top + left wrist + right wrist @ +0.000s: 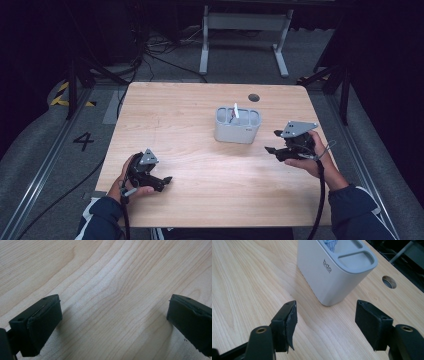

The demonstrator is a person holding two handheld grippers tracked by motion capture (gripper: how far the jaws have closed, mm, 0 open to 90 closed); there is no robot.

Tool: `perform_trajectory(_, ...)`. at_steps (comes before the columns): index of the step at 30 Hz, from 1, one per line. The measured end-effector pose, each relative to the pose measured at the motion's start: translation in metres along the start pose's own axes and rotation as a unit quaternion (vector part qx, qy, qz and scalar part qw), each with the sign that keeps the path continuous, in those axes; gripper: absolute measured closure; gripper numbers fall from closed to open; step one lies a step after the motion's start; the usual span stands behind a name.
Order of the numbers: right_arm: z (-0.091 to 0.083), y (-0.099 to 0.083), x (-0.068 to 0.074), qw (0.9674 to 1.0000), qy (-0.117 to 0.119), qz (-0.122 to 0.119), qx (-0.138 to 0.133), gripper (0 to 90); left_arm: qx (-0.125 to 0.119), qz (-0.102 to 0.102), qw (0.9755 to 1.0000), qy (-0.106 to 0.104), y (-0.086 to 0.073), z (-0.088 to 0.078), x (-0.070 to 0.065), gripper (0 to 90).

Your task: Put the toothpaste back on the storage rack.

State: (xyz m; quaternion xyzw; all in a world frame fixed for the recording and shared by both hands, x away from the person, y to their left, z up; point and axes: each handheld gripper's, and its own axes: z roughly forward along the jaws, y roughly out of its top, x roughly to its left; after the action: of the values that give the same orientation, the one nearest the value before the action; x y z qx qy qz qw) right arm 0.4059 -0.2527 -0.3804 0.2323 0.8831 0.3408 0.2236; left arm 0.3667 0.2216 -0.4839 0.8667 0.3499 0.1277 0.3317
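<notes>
Right now I keep my left gripper [167, 180] parked low near the table's [200, 200] front left corner, its matte black jaws spread wide over bare pale woodgrain with nothing between them. My right gripper [271, 142] hovers near the right edge, jaws apart and empty, aimed at the grey organiser [337, 272]. That holder is a smooth plastic box with rounded corners and recessed compartments, standing upright right of centre, a white item poking from one slot. I judge this as the approach step; next I must line up squarely with its near wall.
</notes>
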Motion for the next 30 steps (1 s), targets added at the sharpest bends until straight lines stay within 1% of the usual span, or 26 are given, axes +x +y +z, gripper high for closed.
perform_trajectory(2, 0.0, -0.001, 0.0, 1.0, 0.0, -0.002, 0.002, 34.8, 0.0, 0.0, 1.0, 0.0, 0.0, 0.0, 0.0, 0.3)
perform_trajectory(8, -0.004, -0.012, 0.004, 0.9999, -0.003, -0.004, 0.01, 34.2, 0.0, 0.0, 1.0, 0.0, 0.0, 0.0, 0.0, 0.3)
perform_trajectory(9, -0.004, -0.016, 0.004, 0.9999, -0.003, -0.006, 0.012, 34.1, 0.001, 0.0, 1.0, 0.0, 0.0, 0.0, 0.0, 0.3)
perform_trajectory(12, -0.006, -0.023, 0.005, 0.9999, -0.005, 0.0, 0.013, 34.1, 0.0, 0.0, 1.0, 0.001, 0.0, 0.0, 0.0, 0.3)
perform_trajectory(13, -0.006, -0.026, 0.005, 0.9999, -0.01, -0.003, 0.014, 34.2, 0.0, 0.0, 1.0, 0.001, 0.0, 0.0, 0.0, 0.3)
perform_trajectory(16, -0.008, -0.035, 0.006, 0.9998, -0.01, 0.004, 0.014, 34.2, 0.0, 0.0, 1.0, 0.0, 0.0, 0.0, 0.0, 0.3)
perform_trajectory(21, -0.011, -0.05, 0.008, 0.9997, -0.016, 0.002, 0.016, 33.9, 0.0, 0.0, 1.0, 0.0, 0.0, 0.0, 0.0, 0.3)
perform_trajectory(22, -0.011, -0.05, 0.008, 0.9997, -0.016, 0.002, 0.016, 33.9, 0.0, 0.0, 1.0, 0.0, 0.0, 0.0, 0.0, 0.3)
perform_trajectory(24, -0.013, -0.057, 0.009, 0.9997, -0.015, 0.01, 0.017, 33.5, 0.001, 0.0, 1.0, 0.0, 0.0, 0.0, 0.0, 0.3)
perform_trajectory(27, -0.015, -0.067, 0.009, 0.9995, -0.021, 0.016, 0.015, 32.7, 0.0, 0.0, 1.0, 0.0, 0.0, 0.0, 0.0, 0.3)
perform_trajectory(30, -0.018, -0.076, 0.008, 0.9994, -0.022, 0.023, 0.01, 32.5, 0.001, 0.0, 1.0, 0.0, 0.0, 0.0, 0.0, 0.3)
